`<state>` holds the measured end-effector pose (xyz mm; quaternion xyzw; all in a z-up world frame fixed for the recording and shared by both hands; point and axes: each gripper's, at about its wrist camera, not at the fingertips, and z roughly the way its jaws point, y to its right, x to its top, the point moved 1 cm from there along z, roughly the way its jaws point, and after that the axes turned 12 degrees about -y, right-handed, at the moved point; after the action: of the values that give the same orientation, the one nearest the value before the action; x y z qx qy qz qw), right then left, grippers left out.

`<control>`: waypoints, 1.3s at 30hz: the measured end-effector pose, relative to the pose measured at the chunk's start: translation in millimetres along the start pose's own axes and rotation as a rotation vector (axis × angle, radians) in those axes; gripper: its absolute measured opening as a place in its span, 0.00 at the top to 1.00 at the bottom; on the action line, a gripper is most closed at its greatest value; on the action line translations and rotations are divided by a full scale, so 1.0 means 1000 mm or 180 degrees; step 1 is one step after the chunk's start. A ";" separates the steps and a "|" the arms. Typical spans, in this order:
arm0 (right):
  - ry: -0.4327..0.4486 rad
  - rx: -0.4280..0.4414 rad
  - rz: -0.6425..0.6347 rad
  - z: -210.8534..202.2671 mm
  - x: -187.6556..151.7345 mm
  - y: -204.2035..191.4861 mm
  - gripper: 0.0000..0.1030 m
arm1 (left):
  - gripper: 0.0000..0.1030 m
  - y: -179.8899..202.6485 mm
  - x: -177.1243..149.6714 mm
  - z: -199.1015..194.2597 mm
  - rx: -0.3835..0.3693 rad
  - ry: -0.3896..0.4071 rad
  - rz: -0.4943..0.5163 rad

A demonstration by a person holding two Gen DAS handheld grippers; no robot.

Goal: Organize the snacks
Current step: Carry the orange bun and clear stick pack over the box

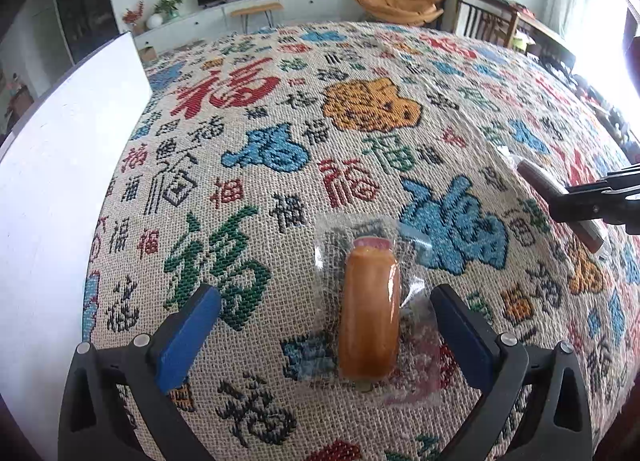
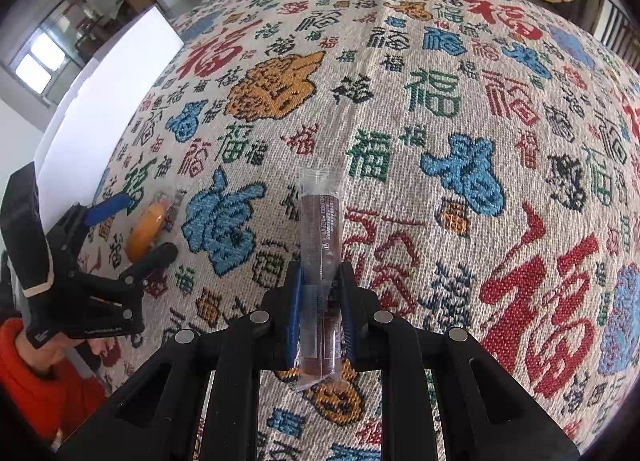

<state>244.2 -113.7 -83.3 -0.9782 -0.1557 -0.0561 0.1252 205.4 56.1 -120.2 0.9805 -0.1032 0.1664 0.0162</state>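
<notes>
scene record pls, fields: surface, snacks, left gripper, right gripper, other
surface: patterned woven cloth printed with coloured characters
snacks: orange roll in clear wrapper lying on the cloth; brown stick in clear wrapper
left gripper: open, jaws on either side of the roll, not touching it
right gripper: shut on the brown stick
other: white board at the cloth's left edge

the brown snack stick [image 2: 320, 261] is passing behind the right gripper [image 2: 320, 293] pads, its wrapper print staying unreadable.
</notes>
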 end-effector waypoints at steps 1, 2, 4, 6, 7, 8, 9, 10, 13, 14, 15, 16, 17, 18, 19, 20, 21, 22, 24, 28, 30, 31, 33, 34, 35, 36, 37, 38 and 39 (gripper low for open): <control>0.0001 -0.0018 -0.0013 0.000 -0.002 -0.001 0.82 | 0.02 0.001 0.003 0.000 -0.0007 -0.0105 0.0027; -0.0001 -0.0042 -0.0030 0.000 -0.003 -0.003 0.82 | 0.05 0.003 0.003 -0.001 -0.0016 -0.0154 0.0046; -0.0009 -0.0038 -0.0038 0.001 -0.007 -0.005 0.82 | 0.54 0.013 0.003 -0.013 -0.0039 -0.0143 0.0192; -0.0011 0.0009 -0.0018 0.002 -0.008 -0.006 0.82 | 0.58 0.016 0.002 -0.018 -0.0006 -0.0168 0.0222; -0.0001 0.0032 -0.0014 0.001 -0.008 -0.007 0.82 | 0.59 0.013 0.000 -0.020 -0.0069 -0.0156 0.0180; 0.0014 0.0060 -0.0012 -0.002 -0.009 -0.008 0.82 | 0.60 0.007 -0.003 -0.022 -0.0170 -0.0144 0.0054; 0.0038 0.0102 -0.0002 -0.005 -0.010 -0.009 0.82 | 0.61 0.000 -0.006 -0.025 -0.0293 -0.0131 -0.0081; 0.0059 0.0147 0.0013 -0.008 -0.012 -0.009 0.82 | 0.69 -0.008 -0.010 -0.028 -0.0467 -0.0106 -0.0231; 0.0107 0.0344 0.0071 -0.019 -0.016 -0.007 0.82 | 0.72 -0.028 -0.025 -0.045 -0.0868 0.0036 -0.0586; 0.0115 0.0396 0.0093 -0.022 -0.016 -0.007 0.82 | 0.72 -0.034 -0.029 -0.050 -0.0935 0.0087 -0.0668; 0.0121 0.0440 0.0104 -0.024 -0.016 -0.008 0.82 | 0.72 -0.038 -0.034 -0.053 -0.0926 0.0128 -0.0713; 0.0121 0.0455 0.0094 -0.025 -0.016 -0.010 0.82 | 0.72 -0.041 -0.037 -0.056 -0.0884 0.0159 -0.0739; 0.0123 0.0425 0.0065 -0.027 -0.014 -0.014 0.82 | 0.72 -0.043 -0.040 -0.057 -0.0872 0.0176 -0.0757; 0.0134 0.0383 0.0038 -0.028 -0.013 -0.017 0.82 | 0.73 -0.046 -0.044 -0.058 -0.0913 0.0185 -0.0790; 0.0143 0.0380 0.0021 -0.030 -0.011 -0.021 0.82 | 0.73 -0.050 -0.047 -0.061 -0.0983 0.0205 -0.0846; 0.0147 0.0419 0.0019 -0.031 -0.010 -0.024 0.82 | 0.73 -0.055 -0.050 -0.066 -0.1074 0.0253 -0.0899; 0.0153 0.0478 0.0025 -0.032 -0.009 -0.028 0.82 | 0.73 -0.057 -0.052 -0.071 -0.1113 0.0295 -0.0929; 0.0163 0.0534 0.0021 -0.033 -0.008 -0.032 0.82 | 0.73 -0.060 -0.054 -0.079 -0.1119 0.0357 -0.0958; 0.0179 0.0602 -0.0015 -0.036 -0.004 -0.044 0.82 | 0.73 -0.068 -0.057 -0.098 -0.1170 0.0497 -0.1011; 0.0221 0.0767 -0.0177 -0.051 0.009 -0.081 0.82 | 0.72 -0.101 -0.061 -0.152 -0.1278 0.0882 -0.1213; 0.0290 0.0909 -0.0300 -0.064 0.020 -0.109 0.82 | 0.72 -0.125 -0.064 -0.179 -0.1218 0.1050 -0.1306; 0.0334 0.0993 -0.0377 -0.072 0.028 -0.127 0.82 | 0.72 -0.139 -0.066 -0.191 -0.1158 0.1111 -0.1355; 0.0426 0.1160 -0.0563 -0.087 0.044 -0.170 0.82 | 0.71 -0.169 -0.074 -0.212 -0.0909 0.1190 -0.1472; 0.0469 0.1237 -0.0678 -0.095 0.053 -0.195 0.82 | 0.71 -0.182 -0.079 -0.218 -0.0740 0.1191 -0.1518; 0.0494 0.1289 -0.0775 -0.098 0.059 -0.216 0.82 | 0.70 -0.198 -0.084 -0.222 -0.0531 0.1159 -0.1578; 0.0517 0.1330 -0.0880 -0.100 0.066 -0.240 0.82 | 0.68 -0.210 -0.090 -0.223 -0.0370 0.1113 -0.1624; 0.0547 0.1359 -0.0990 -0.101 0.072 -0.267 0.82 | 0.64 -0.221 -0.095 -0.222 -0.0172 0.1040 -0.1663; 0.0569 0.1366 -0.1068 -0.100 0.074 -0.286 0.81 | 0.59 -0.230 -0.100 -0.218 0.0007 0.0965 -0.1697; 0.0577 0.1344 -0.1135 -0.095 0.077 -0.305 0.77 | 0.57 -0.237 -0.105 -0.214 0.0176 0.0888 -0.1746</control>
<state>212.7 164.7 89.1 -0.8787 -0.3215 -0.1308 0.3277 89.0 322.8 48.2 0.9395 0.1731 0.2915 0.0479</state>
